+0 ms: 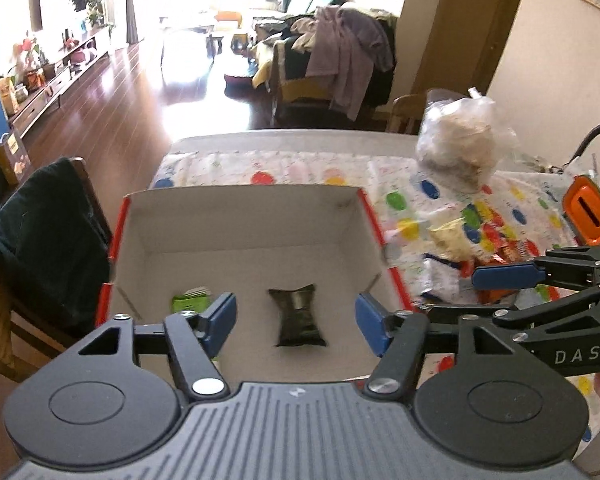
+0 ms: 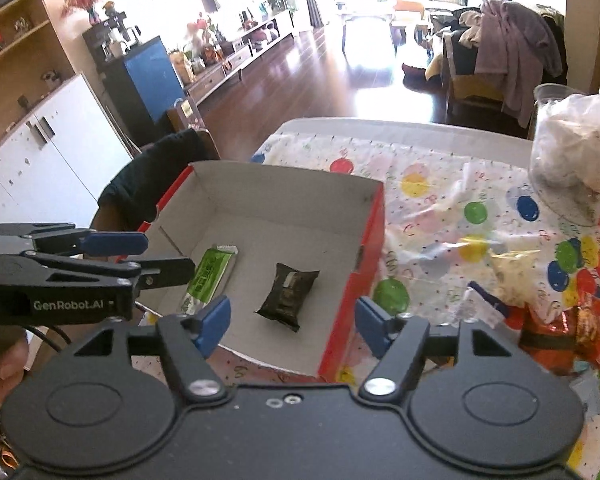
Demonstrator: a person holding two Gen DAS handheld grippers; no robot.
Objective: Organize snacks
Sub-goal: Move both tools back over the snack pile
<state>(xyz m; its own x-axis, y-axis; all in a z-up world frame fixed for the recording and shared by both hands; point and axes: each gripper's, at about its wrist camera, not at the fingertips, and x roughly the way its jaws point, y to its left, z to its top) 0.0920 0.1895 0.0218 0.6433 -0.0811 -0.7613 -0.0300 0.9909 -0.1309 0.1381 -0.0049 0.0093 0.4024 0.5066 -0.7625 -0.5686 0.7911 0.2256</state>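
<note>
**A:** Sunlit living room behind, spotted tablecloth (image 2: 440, 184) under everything. What have your tools got?

**Me:** Nothing. My left gripper (image 1: 296, 322) hangs over the red box (image 1: 384, 240) with its jaws apart and empty; the dark snack packet (image 1: 298, 316) lies on the box floor straight below the gap, not touched. My right gripper (image 2: 294, 326) is parted and empty too, above the box's near wall.

**A:** Anything else in the box?

**Me:** A green packet (image 2: 210, 276), just left of the dark one as my right tool looks at it, lying flat. Two in, I'd judge, and plenty left.

**A:** Where's the rest?

**Me:** To the right of my right gripper: a red-orange wrapper (image 2: 576, 332) near its right finger and a pale yellowish packet (image 2: 512, 262) further out, loose on the cloth.

**A:** How would you go about the next one?

**Me:** Swing right, clear the box's tall right wall, come down with the jaws astride one wrapper and pinch its middle so it doesn't fold or drag a neighbour.

**A:** Obstacles?

**Me:** The two grippers sit close, so I'd move one at a time. A clear plastic bag (image 2: 576, 160) stands far right, with an orange-and-black device (image 1: 590, 210) nearby. A chair draped in dark cloth (image 1: 40, 240) sits left of the box, out of the way.
</note>
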